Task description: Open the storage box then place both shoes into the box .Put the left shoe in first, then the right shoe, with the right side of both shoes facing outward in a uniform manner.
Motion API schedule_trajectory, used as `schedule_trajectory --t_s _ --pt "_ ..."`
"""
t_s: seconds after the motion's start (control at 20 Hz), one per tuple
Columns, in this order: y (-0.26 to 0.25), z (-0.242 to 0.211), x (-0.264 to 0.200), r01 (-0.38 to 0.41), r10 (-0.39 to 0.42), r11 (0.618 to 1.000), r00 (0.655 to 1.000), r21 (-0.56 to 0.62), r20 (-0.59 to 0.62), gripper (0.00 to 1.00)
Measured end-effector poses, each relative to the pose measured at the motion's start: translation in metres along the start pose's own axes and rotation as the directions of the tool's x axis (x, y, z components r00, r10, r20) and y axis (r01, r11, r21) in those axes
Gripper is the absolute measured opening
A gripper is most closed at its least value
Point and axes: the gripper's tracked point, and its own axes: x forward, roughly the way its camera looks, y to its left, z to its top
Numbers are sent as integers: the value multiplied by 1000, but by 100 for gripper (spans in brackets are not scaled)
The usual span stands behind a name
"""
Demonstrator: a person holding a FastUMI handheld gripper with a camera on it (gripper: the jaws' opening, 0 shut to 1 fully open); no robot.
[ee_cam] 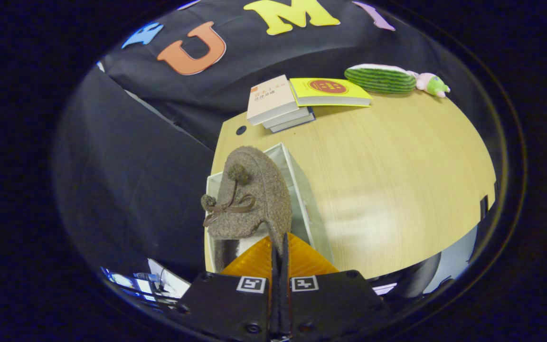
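A fuzzy brown shoe (249,199) with pompoms and a thin bow hangs in front of me, toe pointing away. My gripper (279,247) is shut on the rim of the shoe's opening, fingers pressed together with the fabric between them. Behind and under the shoe stands the white storage box (302,190), open at the top, near the left edge of the wooden table (387,180). The shoe hides most of the box's inside, so I cannot tell whether another shoe lies in it.
A stack of books (278,102) and a yellow book (330,91) lie at the table's far edge. A green striped plush (380,78) and a small pink and green toy (432,85) sit beside them. Black cloth hangs left of the table.
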Motion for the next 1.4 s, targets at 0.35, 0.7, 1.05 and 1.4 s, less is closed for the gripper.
schedule_trajectory --t_s 0.35,0.7,1.05,1.4 --pt "13 1 8 -88 88 996 996 34 3 29" --pt "9 20 -13 -55 80 989 978 -134 191 77" --pt "0 65 -92 85 138 947 761 -308 634 80" --pt "-18 30 -176 201 209 914 511 -352 834 100"
